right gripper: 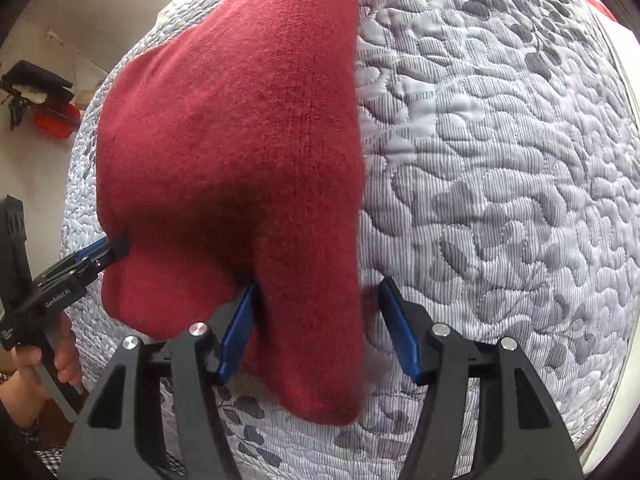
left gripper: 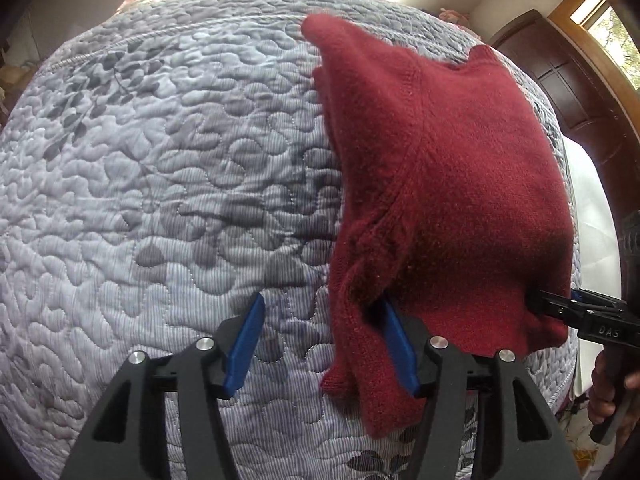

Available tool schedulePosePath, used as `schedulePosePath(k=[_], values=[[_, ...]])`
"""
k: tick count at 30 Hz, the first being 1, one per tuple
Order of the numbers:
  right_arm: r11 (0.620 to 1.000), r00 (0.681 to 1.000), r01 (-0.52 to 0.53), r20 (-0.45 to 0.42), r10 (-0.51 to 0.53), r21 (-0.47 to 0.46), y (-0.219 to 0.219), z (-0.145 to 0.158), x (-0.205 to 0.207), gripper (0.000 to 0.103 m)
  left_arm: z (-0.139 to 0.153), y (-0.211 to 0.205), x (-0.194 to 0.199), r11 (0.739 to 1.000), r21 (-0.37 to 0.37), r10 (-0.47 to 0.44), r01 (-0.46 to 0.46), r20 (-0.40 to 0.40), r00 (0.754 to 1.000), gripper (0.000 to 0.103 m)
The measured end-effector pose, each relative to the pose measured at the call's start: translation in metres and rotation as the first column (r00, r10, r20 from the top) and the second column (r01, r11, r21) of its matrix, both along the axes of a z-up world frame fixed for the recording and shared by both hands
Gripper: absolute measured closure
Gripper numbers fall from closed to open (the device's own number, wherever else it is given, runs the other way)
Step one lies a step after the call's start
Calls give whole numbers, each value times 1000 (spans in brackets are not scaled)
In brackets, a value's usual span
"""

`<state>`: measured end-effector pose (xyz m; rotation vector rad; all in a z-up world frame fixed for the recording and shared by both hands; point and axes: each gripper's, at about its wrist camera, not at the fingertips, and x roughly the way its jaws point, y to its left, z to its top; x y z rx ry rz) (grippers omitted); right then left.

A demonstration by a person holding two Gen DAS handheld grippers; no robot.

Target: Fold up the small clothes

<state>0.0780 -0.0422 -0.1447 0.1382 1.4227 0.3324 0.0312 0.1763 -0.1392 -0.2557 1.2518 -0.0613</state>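
Both grippers have their blue fingers spread wide. The left gripper (left gripper: 322, 340) has its right finger (left gripper: 400, 346) tucked under the red sweater (left gripper: 440, 184); the right gripper (right gripper: 318, 330) has its left finger (right gripper: 236, 336) under it too. The sweater lies folded near the quilt's (left gripper: 160, 168) front edge.

Quilted bed (left gripper: 160, 160), red garment (left gripper: 460, 180) seemingly atop

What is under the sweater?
Grey quilt shows all round the sweater. One finger each of the left gripper and right gripper goes under its edge; those tips and whatever lies beneath are covered.
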Motion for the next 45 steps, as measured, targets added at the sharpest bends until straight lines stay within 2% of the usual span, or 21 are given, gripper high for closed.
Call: schedulePosePath(k=[1, 3, 4, 6, 9, 11, 17, 24, 28, 45], values=[[1000, 1000, 5, 11, -5, 2, -1, 7, -3, 40, 7, 0, -3, 1000, 2, 7, -7, 6, 1000, 44], [999, 999, 9, 38, -7, -32, -2, 24, -10, 26, 23, 1, -10, 999, 21, 25, -25, 17, 1000, 43], [999, 998, 9, 57, -7, -45, -2, 33, -14, 24, 30, 2, -14, 999, 25, 32, -33, 24, 999, 42], [999, 997, 10, 78, -7, -49, -1, 48, -21, 13, 44, 2, -22, 998, 38, 48, -50, 37, 998, 34], [995, 994, 14, 108, -3, -99, 3, 66, -33, 9, 59, 1, -33, 995, 75, 67, -70, 41, 997, 21], [993, 993, 17, 116, -4, -114, 4, 75, -43, 6, 67, -3, -39, 991, 118, 66, -70, 34, 997, 17], [992, 988, 23, 153, -5, -121, 7, 99, -62, 4, 94, -18, -58, 982, 177, 51, -62, 64, 997, 9], [994, 986, 50, 166, -33, -100, 5, 123, -84, 4, 119, -24, -75, 976, 204, 64, -81, 87, 994, 9], [990, 982, 67, 185, -43, -127, 6, 134, -93, 4, 130, -26, -86, 971, 220, 66, -88, 104, 992, 8], [993, 976, 59, 215, -37, -98, 17, 160, -118, 4, 156, -38, -116, 976, 206, 54, -78, 119, 991, 8]])
